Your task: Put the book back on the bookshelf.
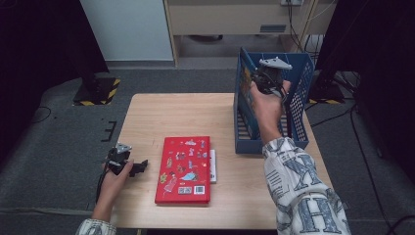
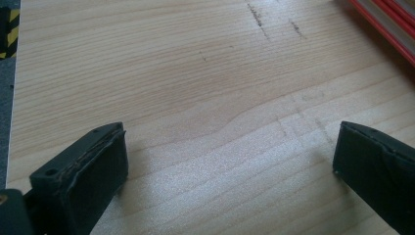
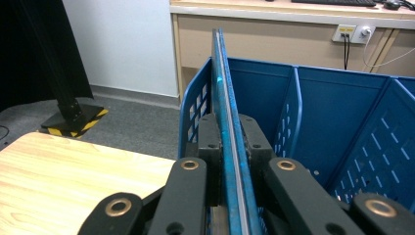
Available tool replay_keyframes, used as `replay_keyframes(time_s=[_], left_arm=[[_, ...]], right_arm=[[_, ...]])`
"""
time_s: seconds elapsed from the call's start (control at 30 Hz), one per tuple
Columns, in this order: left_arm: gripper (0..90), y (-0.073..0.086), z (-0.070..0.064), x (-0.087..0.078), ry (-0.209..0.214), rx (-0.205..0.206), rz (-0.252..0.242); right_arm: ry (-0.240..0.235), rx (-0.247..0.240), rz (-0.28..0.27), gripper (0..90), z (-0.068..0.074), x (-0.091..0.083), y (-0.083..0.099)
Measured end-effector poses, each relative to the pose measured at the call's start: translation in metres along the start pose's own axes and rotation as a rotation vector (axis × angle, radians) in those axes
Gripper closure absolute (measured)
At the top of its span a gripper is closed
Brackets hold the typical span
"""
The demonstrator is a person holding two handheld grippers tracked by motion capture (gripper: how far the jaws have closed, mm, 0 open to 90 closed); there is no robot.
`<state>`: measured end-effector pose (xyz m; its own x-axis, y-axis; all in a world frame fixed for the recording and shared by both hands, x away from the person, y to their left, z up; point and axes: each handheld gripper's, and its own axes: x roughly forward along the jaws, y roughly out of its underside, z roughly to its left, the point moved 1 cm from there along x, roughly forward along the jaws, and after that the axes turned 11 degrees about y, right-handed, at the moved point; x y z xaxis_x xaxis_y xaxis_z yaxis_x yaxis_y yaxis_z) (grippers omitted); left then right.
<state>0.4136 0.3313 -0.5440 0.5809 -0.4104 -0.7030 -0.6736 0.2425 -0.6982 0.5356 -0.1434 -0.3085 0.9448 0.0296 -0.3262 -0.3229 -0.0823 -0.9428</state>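
Book sits clamped upright in my right claw over the blue rack, not yet dropped in. Left claw gapes beside the red book, next.

**Off to the side**

A red hardcover picture book lies flat near the middle of the pale wooden table, on a thin white book. Far left on the grey carpet stands a black-and-yellow-striped stand base.

Even overhead light on the table, dark room edges, soft shadows, slightly blurred close-up foregrounds.
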Motion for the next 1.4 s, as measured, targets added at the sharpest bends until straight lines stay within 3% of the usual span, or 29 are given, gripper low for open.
replay_keyframes(time_s=[0.63, 0.97, 1.4], left_arm=[[0.0, 0.0, 0.0, 0.0, 0.001, 0.0, -0.001], [0.0, 0.0, 0.0, 0.001, 0.001, 0.001, -0.001], [0.0, -0.001, 0.0, 0.0, 0.002, 0.004, 0.004]], right_arm=[[-0.007, 0.001, -0.002, 80.9, 0.003, 0.002, 0.008], [-0.081, 0.041, 0.018, 63.4, 0.004, -0.004, 0.007], [-0.169, 0.038, 0.016, 56.5, 0.017, -0.016, 0.007]])
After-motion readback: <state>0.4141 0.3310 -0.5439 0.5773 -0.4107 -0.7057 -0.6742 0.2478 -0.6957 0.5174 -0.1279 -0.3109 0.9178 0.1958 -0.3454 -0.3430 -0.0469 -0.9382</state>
